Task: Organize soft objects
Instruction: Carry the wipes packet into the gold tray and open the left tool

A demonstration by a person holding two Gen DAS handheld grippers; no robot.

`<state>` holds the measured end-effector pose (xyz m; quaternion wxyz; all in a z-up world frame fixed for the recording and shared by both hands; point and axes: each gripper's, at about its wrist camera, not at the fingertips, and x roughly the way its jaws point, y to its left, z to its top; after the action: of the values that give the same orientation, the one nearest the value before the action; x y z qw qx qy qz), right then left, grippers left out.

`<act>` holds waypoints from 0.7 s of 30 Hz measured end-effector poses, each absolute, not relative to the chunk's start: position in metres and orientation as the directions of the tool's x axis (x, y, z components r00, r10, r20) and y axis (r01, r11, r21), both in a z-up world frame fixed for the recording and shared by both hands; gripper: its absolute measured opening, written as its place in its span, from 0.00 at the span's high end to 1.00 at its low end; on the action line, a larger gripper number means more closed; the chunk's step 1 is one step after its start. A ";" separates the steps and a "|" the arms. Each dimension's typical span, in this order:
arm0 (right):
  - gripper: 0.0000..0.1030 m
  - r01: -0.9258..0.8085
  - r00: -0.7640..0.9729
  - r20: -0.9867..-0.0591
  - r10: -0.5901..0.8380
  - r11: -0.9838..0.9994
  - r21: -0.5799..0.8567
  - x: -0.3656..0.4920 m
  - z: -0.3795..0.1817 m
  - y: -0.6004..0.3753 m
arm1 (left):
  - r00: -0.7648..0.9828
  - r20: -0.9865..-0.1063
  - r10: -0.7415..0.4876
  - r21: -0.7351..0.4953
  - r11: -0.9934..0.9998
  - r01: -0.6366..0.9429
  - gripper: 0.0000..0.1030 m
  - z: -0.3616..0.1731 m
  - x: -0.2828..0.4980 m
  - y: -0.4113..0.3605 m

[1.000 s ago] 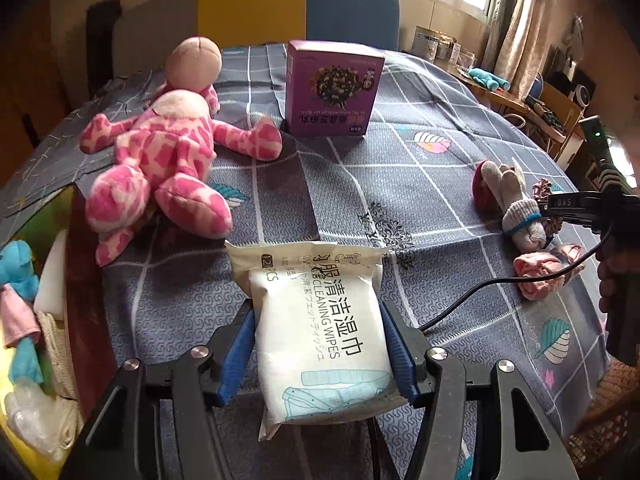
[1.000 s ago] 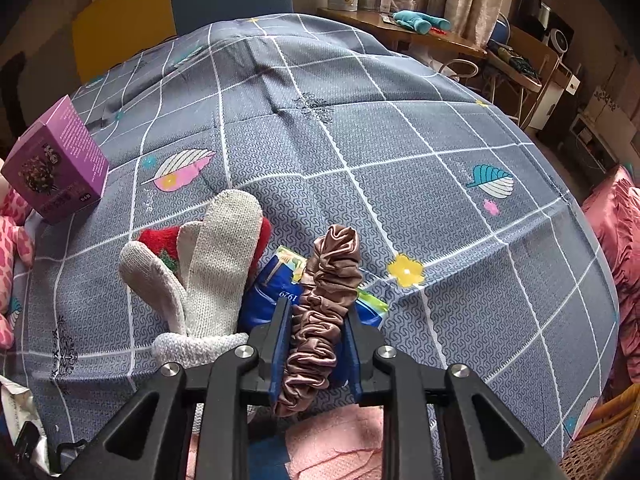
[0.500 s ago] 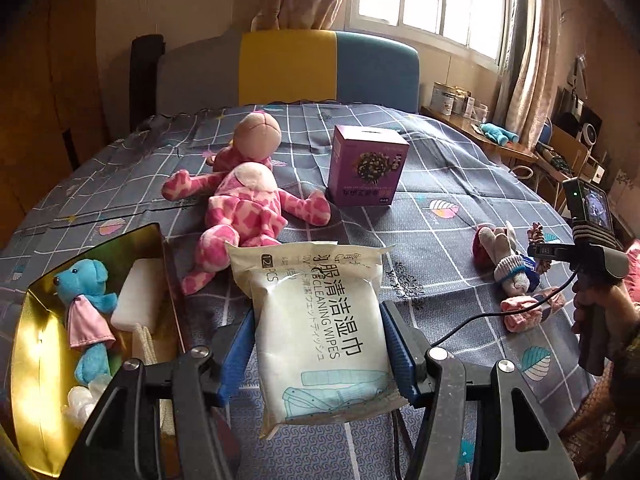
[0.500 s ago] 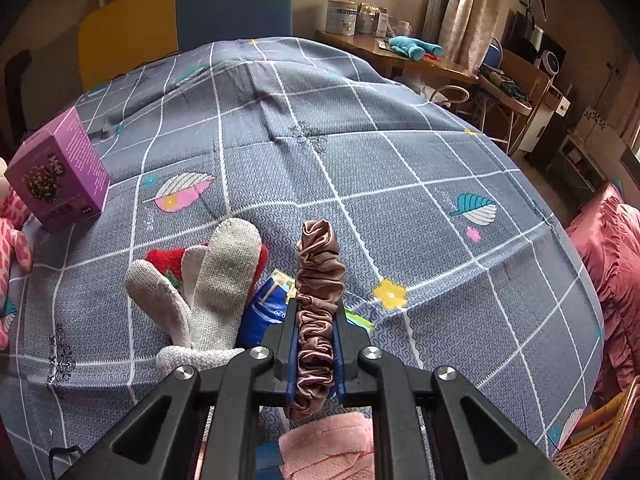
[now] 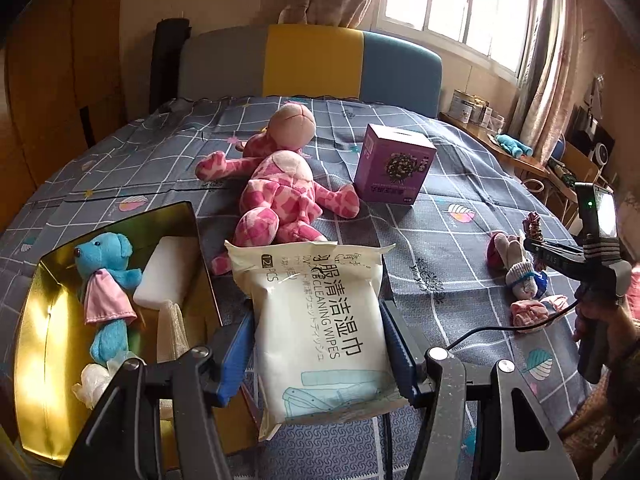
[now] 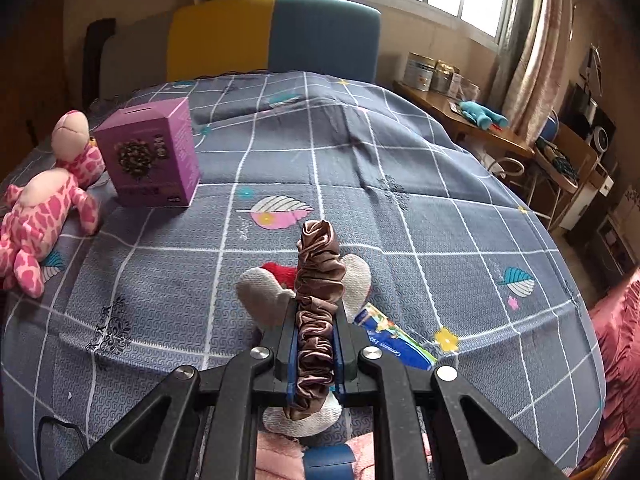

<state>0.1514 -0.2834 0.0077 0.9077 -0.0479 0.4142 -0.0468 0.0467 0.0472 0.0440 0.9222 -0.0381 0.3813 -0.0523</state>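
Scrunchie (image 6: 316, 320) now lifted off gloves (image 6: 264, 300) (jaws clamped).

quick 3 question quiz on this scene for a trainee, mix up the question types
1. True or false: the right gripper is shut on the brown scrunchie.
2. What does the left gripper hold? A) wipes pack B) purple box C) pink plush
3. Fill in: the blue teddy lies in the ___ bin.

Key: 1 true; 2 A; 3 gold
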 end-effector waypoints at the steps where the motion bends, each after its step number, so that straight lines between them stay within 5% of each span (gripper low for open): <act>1: 0.88 0.031 0.656 -0.746 -0.115 0.992 -0.126 0.151 0.008 -0.281 | 0.702 -0.701 -0.128 -0.117 0.991 0.063 0.41 0.044 0.047 0.049; 10: 0.88 0.005 0.665 -0.740 -0.101 0.991 -0.131 0.150 0.009 -0.277 | 0.713 -0.692 -0.117 -0.172 0.985 -0.005 0.41 0.056 0.044 0.087; 21: 0.88 -0.015 0.671 -0.736 -0.092 0.990 -0.137 0.147 0.010 -0.272 | 0.686 -0.713 0.145 -0.155 0.922 -0.356 0.41 0.057 0.025 0.241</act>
<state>0.1468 -0.2720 0.0103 0.9117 -0.0658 0.4051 -0.0210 0.0247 0.2412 0.0566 0.9071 -0.1419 0.3714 0.1381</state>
